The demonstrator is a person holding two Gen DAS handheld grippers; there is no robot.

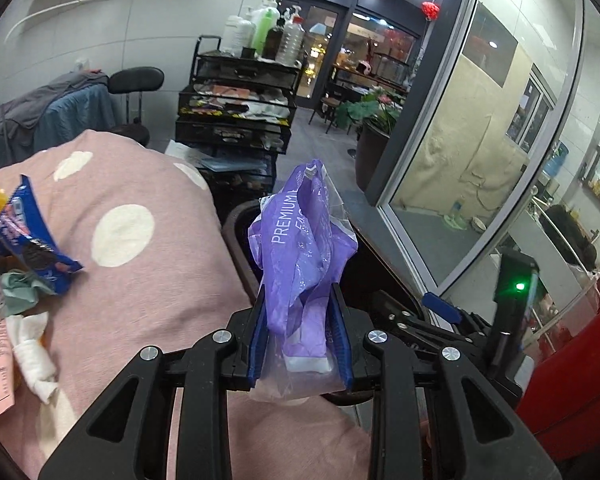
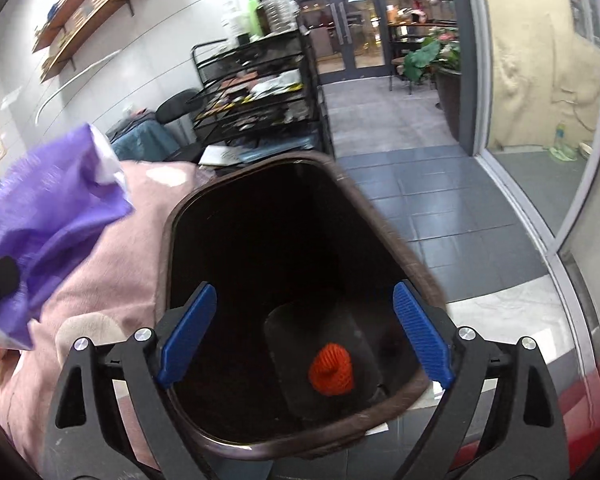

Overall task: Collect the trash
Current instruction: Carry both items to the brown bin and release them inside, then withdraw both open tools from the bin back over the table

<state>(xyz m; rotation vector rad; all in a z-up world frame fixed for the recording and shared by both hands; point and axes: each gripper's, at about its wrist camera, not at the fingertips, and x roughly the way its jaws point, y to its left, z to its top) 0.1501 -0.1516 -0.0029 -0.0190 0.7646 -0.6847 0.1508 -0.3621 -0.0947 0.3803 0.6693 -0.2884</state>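
The left tool [image 1: 302, 320] pinches a crumpled purple wrapper [image 1: 300, 248] reading "PREMIUM" beside the bin [image 2: 380, 216], over which the right tool [image 2: 304, 332] gapes wide and empty.

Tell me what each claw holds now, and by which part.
The left claw grips the purple wrapper near its lower end. The right claw holds nothing.

Black wire cart [image 1: 236, 108] topped with bottles [image 1: 268, 28], potted plant [image 2: 440, 60] near glass doors [image 2: 340, 20], wooden wall shelves [image 2: 88, 12].
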